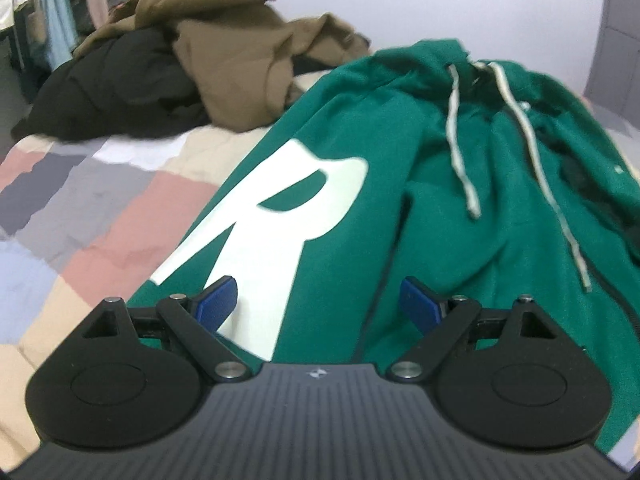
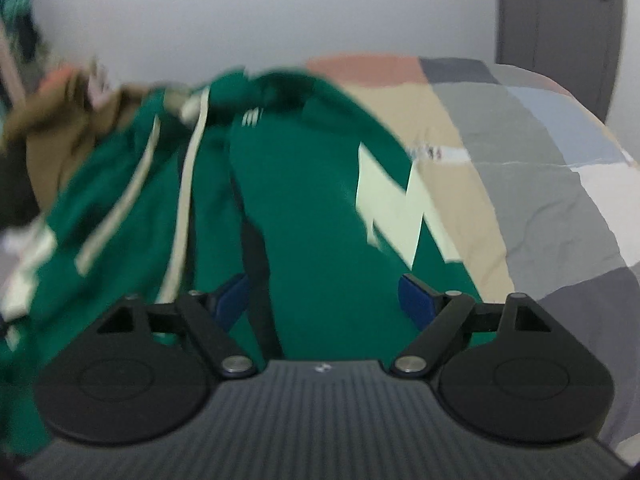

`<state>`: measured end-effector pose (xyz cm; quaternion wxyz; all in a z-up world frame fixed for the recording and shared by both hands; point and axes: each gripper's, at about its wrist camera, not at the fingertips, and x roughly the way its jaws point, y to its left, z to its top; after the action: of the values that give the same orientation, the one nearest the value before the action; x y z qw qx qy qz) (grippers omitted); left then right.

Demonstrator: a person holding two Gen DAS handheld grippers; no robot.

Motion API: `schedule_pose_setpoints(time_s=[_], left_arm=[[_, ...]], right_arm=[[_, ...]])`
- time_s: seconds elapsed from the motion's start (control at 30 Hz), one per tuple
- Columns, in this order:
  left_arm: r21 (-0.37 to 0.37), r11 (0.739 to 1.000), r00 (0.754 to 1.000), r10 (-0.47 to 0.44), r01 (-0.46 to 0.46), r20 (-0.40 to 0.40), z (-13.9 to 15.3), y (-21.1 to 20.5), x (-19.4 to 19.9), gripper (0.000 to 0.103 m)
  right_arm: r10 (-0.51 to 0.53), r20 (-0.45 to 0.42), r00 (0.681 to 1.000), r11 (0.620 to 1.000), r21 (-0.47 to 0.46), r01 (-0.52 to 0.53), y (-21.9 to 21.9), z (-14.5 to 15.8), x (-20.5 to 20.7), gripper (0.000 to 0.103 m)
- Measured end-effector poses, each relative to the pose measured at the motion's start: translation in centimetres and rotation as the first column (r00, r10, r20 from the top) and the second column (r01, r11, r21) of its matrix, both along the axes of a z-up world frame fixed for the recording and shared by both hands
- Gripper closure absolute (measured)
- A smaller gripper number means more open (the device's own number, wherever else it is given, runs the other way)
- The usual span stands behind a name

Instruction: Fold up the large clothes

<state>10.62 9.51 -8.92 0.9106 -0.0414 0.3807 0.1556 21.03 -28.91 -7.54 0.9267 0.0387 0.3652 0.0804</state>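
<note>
Hoodie (image 1: 400,128) green, zip-front, spread face up on bed (image 1: 112,208), not folded yet. Big white letter R (image 1: 276,216) sits just ahead of left gripper (image 1: 318,304), toward its left jaw; zipper line (image 1: 384,280) runs forward out of the gap near the right jaw. White drawstrings (image 1: 460,152) trail down the chest further ahead, hood bunched at the far end. Right wrist view: right gripper (image 2: 322,304) over the other front panel, white M (image 2: 400,212) ahead and toward its right jaw, dark zipper strip (image 2: 256,264) coming in by the left jaw. View is blurred.

Jaws: left pair spread wide, blue pads (image 1: 218,304) clear of the cloth as far as visible, nothing between them. Right pair also apart, nothing pinched; fabric lies below, contact cannot be confirmed.

Progress judgement: early. Garment looks laid out and roughly flattened, chest panels still rumpled near the hood, sleeves not visible so their state unknown. No fold line made in either view. Left to do: probably grab edges or the hem, bring sides or sleeves in, fold lengthwise, tuck the hood.

Beyond the left jaw, far end of bed: heap of brown clothes (image 1: 224,60) and black clothes (image 1: 108,96), unfolded, likely next in queue. Patchwork bedcover (image 2: 540,168) bare past the right jaw.
</note>
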Motion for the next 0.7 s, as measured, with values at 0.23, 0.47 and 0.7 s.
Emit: schedule_pose_setpoints(time_s=[0.23,0.47,0.7], left_arm=[[0.045,0.994,0.993,0.105,-0.103,-0.045,-1.6,1.3,0.8,0.013],[-0.025,0.981,0.981,0.189,-0.19,-0.038,-1.9,3.8,0.9,0.03],[-0.056,0.974,0.975,0.221,-0.221,-0.001,-1.1,5.2,0.5,0.087]], right_arm=[[0.008,-0.032,0.999,0.997,-0.078,-0.01,-0.5,-2.6,-0.3,0.029],[-0.063,-0.031,0.998,0.998,-0.016,0.062,-2.2,-2.2,-0.2,0.067],[-0.13,0.041,0.991,0.991,-0.018,0.13,-4.1,-0.5,-0.8,0.086]])
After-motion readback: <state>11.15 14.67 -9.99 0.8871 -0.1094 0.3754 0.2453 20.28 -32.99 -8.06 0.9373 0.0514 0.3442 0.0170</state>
